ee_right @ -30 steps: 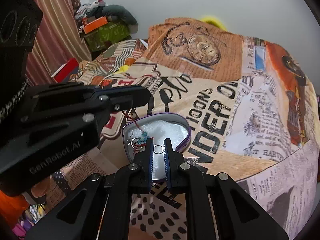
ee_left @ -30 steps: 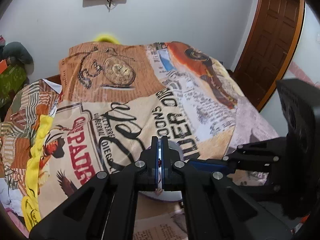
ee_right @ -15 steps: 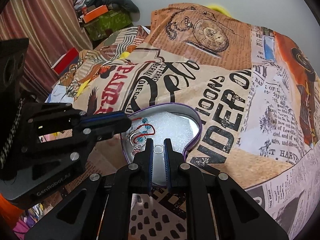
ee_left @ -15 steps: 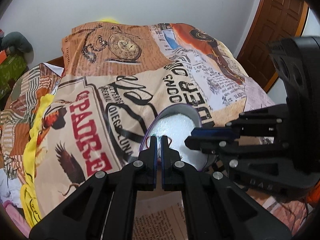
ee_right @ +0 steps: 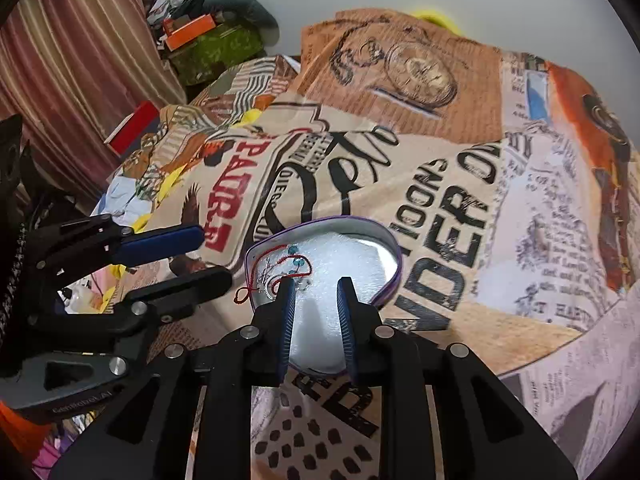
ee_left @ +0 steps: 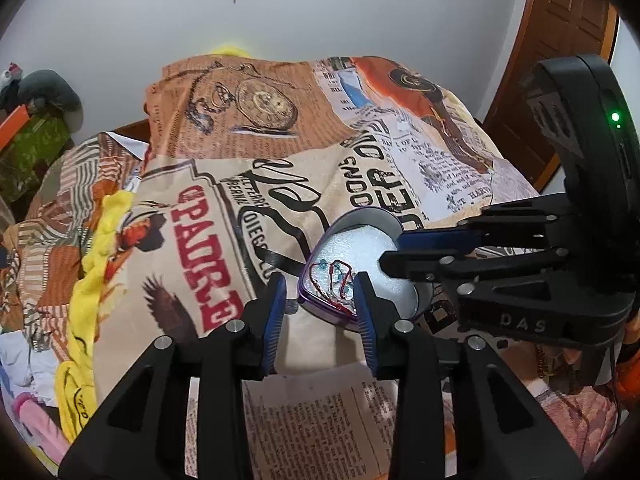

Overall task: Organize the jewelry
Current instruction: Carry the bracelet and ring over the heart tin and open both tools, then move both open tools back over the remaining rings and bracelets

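On the printed bedspread (ee_right: 460, 208), your released left gripper (ee_left: 320, 300) and right gripper (ee_right: 316, 300) flank the heart-shaped tin (ee_right: 394, 264) holding a red bracelet (ee_right: 280, 258).

left wrist: looks forward and down over the bed, close to the heart tin (ee_left: 362, 240) | right wrist: same direction, from the right, close | shared: heart tin (ee_right: 384, 236), printed bedspread (ee_left: 224, 184)

left tongs (ee_left: 320, 300): jaws spread apart, nothing between them, pointing forward and down | right tongs (ee_right: 316, 300): jaws parted, empty, tilted downward | the two close together, right crossing in from the side
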Action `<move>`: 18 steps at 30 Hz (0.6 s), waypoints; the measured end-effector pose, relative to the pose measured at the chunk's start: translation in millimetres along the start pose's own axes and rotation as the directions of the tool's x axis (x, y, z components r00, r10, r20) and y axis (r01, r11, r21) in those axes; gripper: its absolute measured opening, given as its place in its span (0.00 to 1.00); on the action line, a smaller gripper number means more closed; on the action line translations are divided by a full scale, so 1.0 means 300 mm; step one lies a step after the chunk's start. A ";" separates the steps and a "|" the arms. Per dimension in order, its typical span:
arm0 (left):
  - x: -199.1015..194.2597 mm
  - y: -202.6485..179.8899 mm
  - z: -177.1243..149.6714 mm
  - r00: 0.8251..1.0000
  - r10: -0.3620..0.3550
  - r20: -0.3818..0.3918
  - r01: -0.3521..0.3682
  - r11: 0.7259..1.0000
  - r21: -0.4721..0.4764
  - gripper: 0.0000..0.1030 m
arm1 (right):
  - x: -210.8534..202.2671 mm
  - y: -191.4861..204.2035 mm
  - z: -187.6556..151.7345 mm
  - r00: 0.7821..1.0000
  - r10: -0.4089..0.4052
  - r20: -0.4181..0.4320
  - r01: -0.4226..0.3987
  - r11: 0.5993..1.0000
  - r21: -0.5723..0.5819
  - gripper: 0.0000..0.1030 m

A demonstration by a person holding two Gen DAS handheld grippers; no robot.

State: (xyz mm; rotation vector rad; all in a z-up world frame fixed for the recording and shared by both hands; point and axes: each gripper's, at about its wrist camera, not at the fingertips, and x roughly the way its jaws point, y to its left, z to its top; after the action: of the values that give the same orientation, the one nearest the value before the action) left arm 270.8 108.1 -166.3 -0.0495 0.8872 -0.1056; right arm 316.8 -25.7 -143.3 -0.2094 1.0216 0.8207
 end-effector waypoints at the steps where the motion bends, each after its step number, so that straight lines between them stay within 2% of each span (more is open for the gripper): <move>1: -0.008 -0.001 0.000 1.000 0.005 0.003 -0.005 1.000 -0.001 0.37 | -0.018 0.001 -0.001 1.000 -0.014 0.008 0.014 1.000 -0.004 0.19; 3: -0.029 -0.008 -0.002 1.000 0.013 0.010 -0.013 1.000 0.002 0.41 | -0.050 0.003 -0.004 0.999 -0.036 0.024 0.037 0.999 -0.015 0.19; 11: -0.092 -0.052 -0.013 1.000 0.011 0.018 -0.011 1.000 0.000 0.41 | -0.210 0.009 -0.054 0.990 -0.109 0.088 0.112 0.993 -0.030 0.19; 18: -0.150 -0.142 -0.041 1.000 -0.012 0.014 0.012 1.000 0.026 0.42 | -0.351 -0.010 -0.140 0.977 -0.155 0.145 0.158 0.987 -0.008 0.20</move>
State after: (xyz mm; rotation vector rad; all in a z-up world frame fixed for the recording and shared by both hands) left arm 229.9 71.0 -135.7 -0.0314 0.8712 -0.1281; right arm 263.2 -102.8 -79.8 -0.2409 0.8504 0.6929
